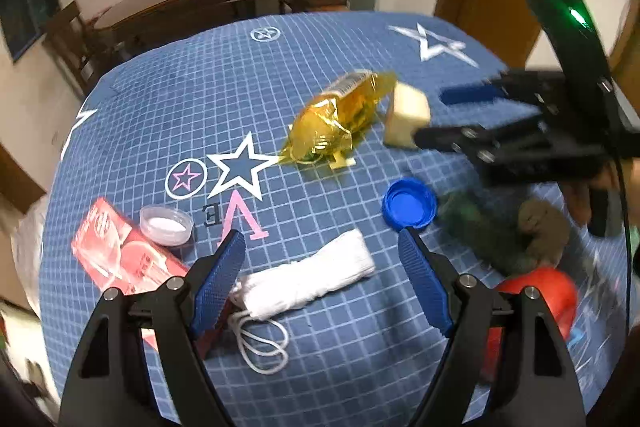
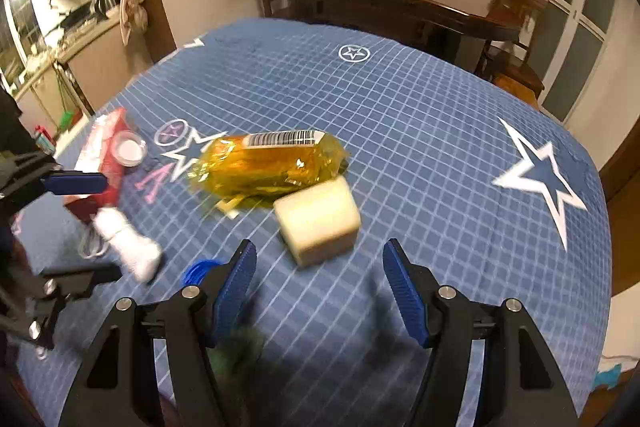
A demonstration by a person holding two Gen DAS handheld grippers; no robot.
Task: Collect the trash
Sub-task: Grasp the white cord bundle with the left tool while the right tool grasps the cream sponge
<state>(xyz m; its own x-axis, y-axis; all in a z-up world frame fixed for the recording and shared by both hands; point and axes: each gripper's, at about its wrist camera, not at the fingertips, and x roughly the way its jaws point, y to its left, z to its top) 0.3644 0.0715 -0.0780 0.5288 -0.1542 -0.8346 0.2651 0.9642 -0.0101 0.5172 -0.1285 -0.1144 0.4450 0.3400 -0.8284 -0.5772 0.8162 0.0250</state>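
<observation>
We're at the approach step, nothing picked yet. Left gripper [image 1: 322, 247] has its jaws apart and empty, hovering over the white mask [image 1: 308, 281] at lower centre; blue cap [image 1: 409, 203] just beyond. Right gripper [image 2: 316, 261] also apart and empty, pale block [image 2: 318, 219] just ahead at centre, yellow wrapper [image 2: 268, 163] behind it. We judge the next move: lower, straddle, close.

On the worktop [image 1: 280, 67], the wrapper [image 1: 340, 119] lay just left of the foam block [image 1: 408, 115] (touching or nearly). Nearer, the bottle cap [image 1: 409, 203] sat right of the rolled cloth [image 1: 312, 279]; small lid [image 1: 166, 225] beside the carton [image 1: 120, 259], far left.
</observation>
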